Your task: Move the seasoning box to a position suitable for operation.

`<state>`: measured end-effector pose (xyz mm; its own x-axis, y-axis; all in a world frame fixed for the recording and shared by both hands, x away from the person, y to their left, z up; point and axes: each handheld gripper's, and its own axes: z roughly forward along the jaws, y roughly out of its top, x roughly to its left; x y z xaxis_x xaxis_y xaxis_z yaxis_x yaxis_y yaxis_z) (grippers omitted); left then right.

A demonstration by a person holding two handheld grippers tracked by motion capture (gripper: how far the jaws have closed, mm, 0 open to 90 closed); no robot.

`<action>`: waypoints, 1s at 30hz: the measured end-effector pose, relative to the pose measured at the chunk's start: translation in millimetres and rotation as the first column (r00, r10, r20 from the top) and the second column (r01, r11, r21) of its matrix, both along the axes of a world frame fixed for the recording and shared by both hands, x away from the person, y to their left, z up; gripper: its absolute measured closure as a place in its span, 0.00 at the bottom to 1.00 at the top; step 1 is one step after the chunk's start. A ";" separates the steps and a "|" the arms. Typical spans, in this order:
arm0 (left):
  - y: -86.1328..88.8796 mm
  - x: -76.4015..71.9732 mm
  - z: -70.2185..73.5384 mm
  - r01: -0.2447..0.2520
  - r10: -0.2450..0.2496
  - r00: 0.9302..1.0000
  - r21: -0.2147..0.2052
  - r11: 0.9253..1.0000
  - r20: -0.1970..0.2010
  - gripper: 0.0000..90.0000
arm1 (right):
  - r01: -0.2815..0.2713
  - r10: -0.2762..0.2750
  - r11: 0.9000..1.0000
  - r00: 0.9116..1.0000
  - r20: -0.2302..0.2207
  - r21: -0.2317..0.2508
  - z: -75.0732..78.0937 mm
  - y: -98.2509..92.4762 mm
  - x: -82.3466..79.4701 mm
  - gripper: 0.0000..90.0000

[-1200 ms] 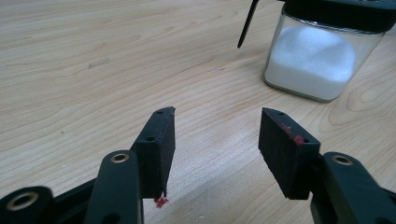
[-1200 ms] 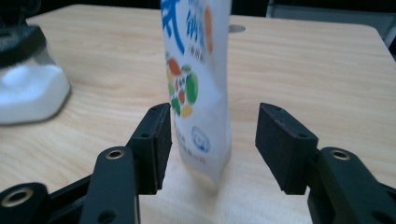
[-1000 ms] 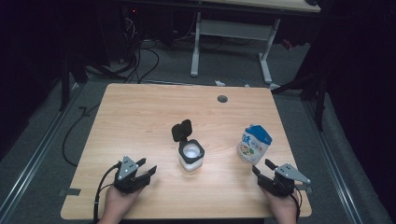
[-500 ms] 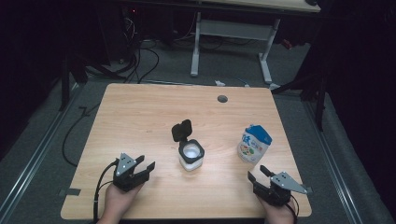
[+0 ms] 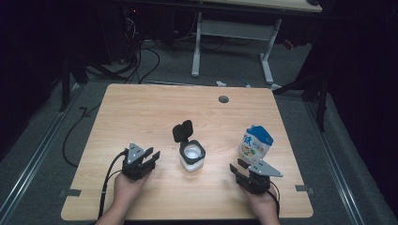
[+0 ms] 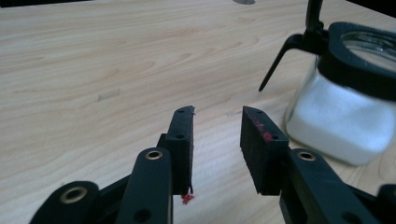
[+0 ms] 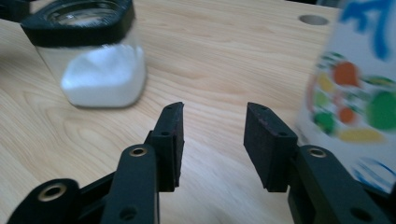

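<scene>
A square glass jar (image 5: 191, 157) of white powder stands mid-table, its black flip lid (image 5: 182, 131) tipped open. To its right stands a white and blue pouch (image 5: 256, 144) with fruit pictures. My left gripper (image 5: 151, 157) sits left of the jar (image 6: 345, 126). Its jaws (image 6: 217, 112) are open with nothing between them and have just been closing. My right gripper (image 5: 237, 167) rests near the front edge, below the pouch (image 7: 355, 93) and right of the jar (image 7: 100, 79). Its jaws (image 7: 215, 108) are also open and empty, and have likewise just been closing.
A round cable hole (image 5: 223, 99) sits near the wooden table's (image 5: 141, 108) far edge. Beyond it stands a white desk frame (image 5: 232, 33), with cables on the dark floor. A cable (image 5: 109, 183) trails from the left gripper.
The right gripper has slid left along the front edge, away from the pouch, and its jaws have narrowed. The left gripper has moved slightly forward toward the jar, its jaws narrower too.
</scene>
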<state>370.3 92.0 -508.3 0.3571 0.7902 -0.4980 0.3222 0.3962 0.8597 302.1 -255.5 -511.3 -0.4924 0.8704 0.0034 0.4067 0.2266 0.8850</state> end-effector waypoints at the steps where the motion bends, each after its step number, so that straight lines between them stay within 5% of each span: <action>1: -2.2 2.8 2.3 0.003 -0.003 1.000 -0.003 1.000 -0.002 0.77 | -0.009 0.009 1.000 1.000 -0.005 0.002 -0.1 4.7 3.4 0.67; 9: -21.4 24.8 24.1 0.018 -0.018 1.000 -0.030 0.999 0.015 0.89 | -0.054 0.054 0.998 0.998 -0.016 0.026 1.4 36.2 21.9 0.81; 15: -33.8 34.9 40.8 0.031 -0.030 0.999 -0.060 0.998 0.029 0.95 | -0.085 0.085 0.996 0.996 -0.007 0.001 1.1 51.9 26.7 0.93; 20: -38.6 36.5 50.7 0.035 -0.032 0.999 -0.095 0.995 0.037 0.96 | -0.101 0.101 0.995 0.995 -0.005 0.010 0.7 55.3 25.7 0.95; 30: -42.2 34.3 54.0 0.040 -0.036 0.998 -0.094 0.995 0.045 0.98 | -0.129 0.129 0.992 0.992 -0.012 0.006 -0.2 62.7 23.9 1.00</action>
<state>404.6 49.8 -454.3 0.4085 0.7255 -0.5538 0.3021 0.4651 0.8321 326.0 -192.8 -511.5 -0.6003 0.7997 0.0150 0.3855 0.2729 0.8814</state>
